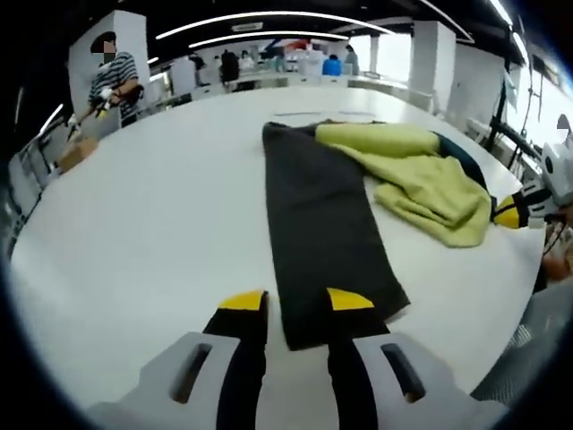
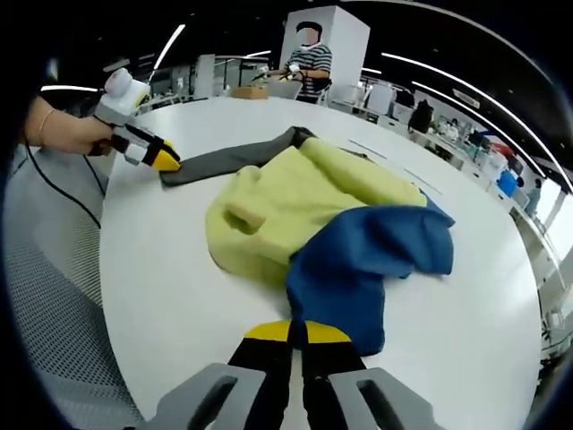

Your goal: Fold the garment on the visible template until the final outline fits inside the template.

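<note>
A long dark grey garment point(image 1: 322, 224) lies flat on the white round table point(image 1: 143, 233), its near end between the jaws of my left gripper point(image 1: 295, 300), which stand apart. In the right gripper view that gripper point(image 2: 161, 159) sits at the grey garment's point(image 2: 224, 159) end. A yellow-green garment point(image 1: 421, 179) lies crumpled beside it, with a blue garment point(image 2: 367, 260) draped over the yellow-green garment's point(image 2: 269, 215) near side. My right gripper point(image 2: 297, 330) has its jaws nearly together on the blue garment's near edge. The right gripper point(image 1: 512, 213) also appears at the heap's right edge.
Faint template lines point(image 1: 304, 114) mark the table beyond the clothes. A person in a striped shirt point(image 1: 112, 79) stands past the far edge. A hand point(image 2: 63, 134) holds the left gripper, and a cable point(image 2: 54, 188) hangs off the table's rim. Desks and people fill the background.
</note>
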A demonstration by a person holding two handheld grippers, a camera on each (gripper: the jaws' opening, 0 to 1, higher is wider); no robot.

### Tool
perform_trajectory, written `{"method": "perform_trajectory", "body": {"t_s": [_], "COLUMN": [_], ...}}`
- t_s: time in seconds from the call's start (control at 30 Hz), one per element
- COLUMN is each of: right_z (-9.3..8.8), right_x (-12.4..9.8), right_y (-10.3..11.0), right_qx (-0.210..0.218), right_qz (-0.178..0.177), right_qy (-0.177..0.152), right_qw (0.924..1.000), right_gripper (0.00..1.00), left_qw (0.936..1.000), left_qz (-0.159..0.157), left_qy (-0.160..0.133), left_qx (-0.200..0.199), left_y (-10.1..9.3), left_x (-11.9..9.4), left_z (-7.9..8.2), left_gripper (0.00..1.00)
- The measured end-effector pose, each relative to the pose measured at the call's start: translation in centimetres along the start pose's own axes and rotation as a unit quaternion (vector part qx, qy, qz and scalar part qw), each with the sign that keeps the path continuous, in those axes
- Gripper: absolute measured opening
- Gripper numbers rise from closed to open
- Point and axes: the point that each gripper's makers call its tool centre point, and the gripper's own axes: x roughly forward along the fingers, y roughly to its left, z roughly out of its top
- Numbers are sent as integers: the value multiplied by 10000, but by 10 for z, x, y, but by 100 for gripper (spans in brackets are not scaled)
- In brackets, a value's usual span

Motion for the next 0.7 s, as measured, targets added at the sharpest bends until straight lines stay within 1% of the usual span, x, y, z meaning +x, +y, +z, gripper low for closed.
{"method": "perform_trajectory", "body": {"t_s": [0.13,0.2,0.27,0.3,0.33,0.4,0.43,0.5,0.57,0.6,0.67,0.7], "right_z": [0,0,0,1,1,5,8,9,9,12,17,22], "right_x": [0,0,0,-1,-1,-3,-4,-6,-10,-13,-21,-24], "right_y": [0,0,0,-1,-1,-3,-4,-7,-12,-15,-25,-28], "right_qx": [-6,6,12,21,26,191,297,290,290,321,529,640], "right_qz": [-10,-11,-8,-5,-6,-18,-19,-39,-133,-143,-249,-260], "right_qy": [-2,-8,-19,-31,-48,-144,-193,-178,-49,-66,-111,-260], "right_qw": [10000,10000,10000,10000,10000,9997,9994,9994,9995,9994,9982,9973], "right_gripper": [0,0,0,0,0,0,0,0,0,0,0,0], "left_qw": [10000,10000,9997,9990,9991,9988,9986,9981,9981,9983,9982,9976], "left_qz": [-43,-75,-205,-339,-303,-338,-379,-414,-413,-405,-420,-459], "left_qy": [22,44,122,217,243,327,366,432,365,285,210,157], "left_qx": [-1,30,101,172,151,150,60,-145,-283,-315,-383,-485], "left_y": [-6,-9,-14,-18,-17,-16,-15,-13,-9,-6,-1,1], "left_x": [0,1,2,3,3,4,5,5,4,3,-1,-2], "left_z": [0,0,0,0,1,2,2,1,4,8,15,19], "left_gripper": [17,9,3,0,0,0,0,0,0,0,0,0]}}
